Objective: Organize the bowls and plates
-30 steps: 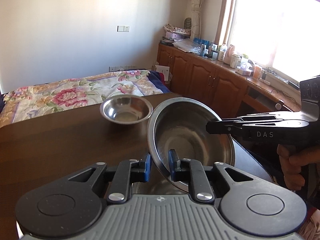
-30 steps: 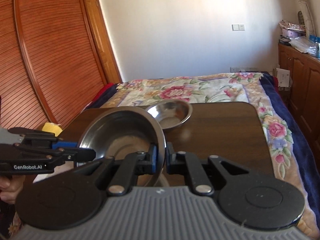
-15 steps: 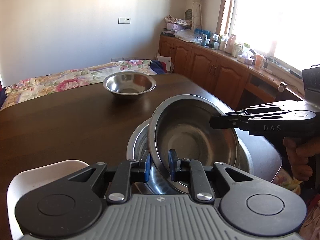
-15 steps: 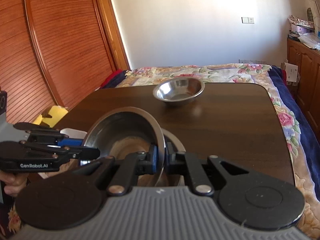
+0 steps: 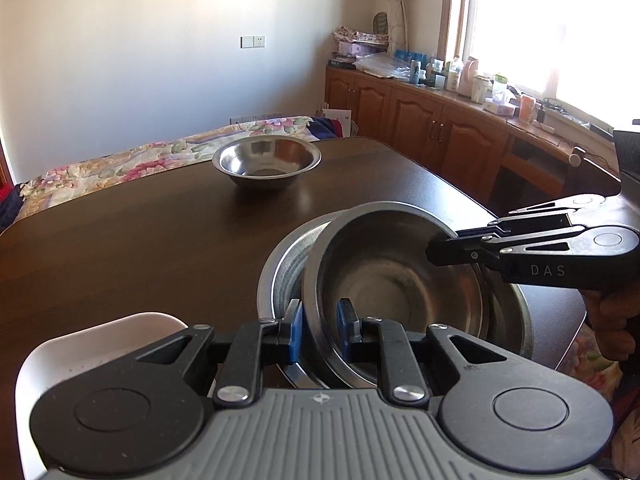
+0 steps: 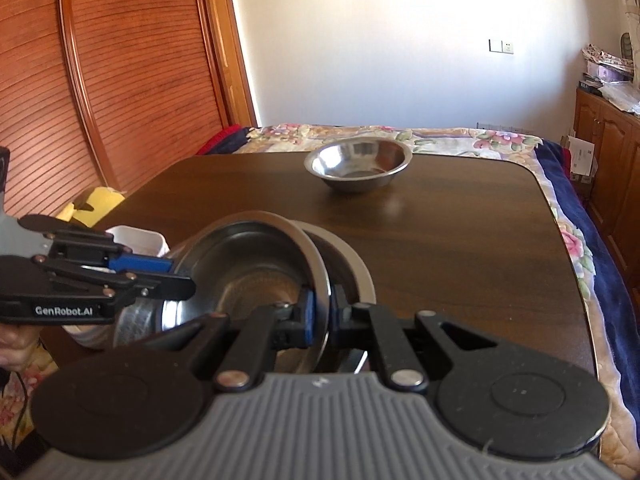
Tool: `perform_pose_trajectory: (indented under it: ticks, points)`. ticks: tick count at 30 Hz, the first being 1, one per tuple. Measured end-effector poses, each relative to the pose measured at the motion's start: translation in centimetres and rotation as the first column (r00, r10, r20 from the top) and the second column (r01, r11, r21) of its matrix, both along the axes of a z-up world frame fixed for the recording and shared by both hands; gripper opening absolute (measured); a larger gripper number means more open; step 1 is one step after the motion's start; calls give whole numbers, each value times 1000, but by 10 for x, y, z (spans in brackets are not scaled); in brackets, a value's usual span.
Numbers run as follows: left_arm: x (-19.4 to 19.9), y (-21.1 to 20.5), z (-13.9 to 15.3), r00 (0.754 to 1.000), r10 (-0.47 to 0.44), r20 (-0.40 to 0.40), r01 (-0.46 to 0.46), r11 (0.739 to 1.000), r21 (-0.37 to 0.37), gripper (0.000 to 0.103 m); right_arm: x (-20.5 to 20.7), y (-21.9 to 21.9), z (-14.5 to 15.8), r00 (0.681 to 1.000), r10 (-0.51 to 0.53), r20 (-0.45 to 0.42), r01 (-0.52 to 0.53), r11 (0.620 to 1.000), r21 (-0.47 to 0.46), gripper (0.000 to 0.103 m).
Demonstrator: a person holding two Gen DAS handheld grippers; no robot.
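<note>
Round steel bowl (image 5: 392, 280) tilted inside wider steel basin (image 5: 280, 268) on dark wood counter (image 5: 140, 240). Left gripper (image 5: 318, 328) and right gripper (image 6: 325, 316) jaws clamped on opposite rims. 2nd shiny bowl (image 6: 358, 164) far side, apart.

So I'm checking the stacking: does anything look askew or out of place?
The held bowl sits tilted in the larger bowl, not nested flat, with both grippers clamped on its rim. A small bowl stands alone across the table.

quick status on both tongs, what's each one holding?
Left tongs: closed on the rim of the steel bowl.
Right tongs: closed on the opposite rim of the same bowl.
</note>
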State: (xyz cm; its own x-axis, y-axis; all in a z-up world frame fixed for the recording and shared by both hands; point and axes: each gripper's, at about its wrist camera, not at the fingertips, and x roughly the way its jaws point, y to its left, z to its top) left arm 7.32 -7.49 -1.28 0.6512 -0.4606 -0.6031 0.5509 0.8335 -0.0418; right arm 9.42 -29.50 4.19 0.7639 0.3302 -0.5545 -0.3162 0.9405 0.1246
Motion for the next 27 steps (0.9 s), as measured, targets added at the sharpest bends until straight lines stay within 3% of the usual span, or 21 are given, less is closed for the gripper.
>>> perform_pose_trajectory:
  ticks: [15,27]
  points:
    - [-8,14,11,999,47,17,-45,995,-90,20,0,9,-1,999,3,32,0,997,-83,11]
    - [-9,14,14,998,54,29,-51,993,-104,20,3,14,-3,1000,21,21,-19,994,-112,12]
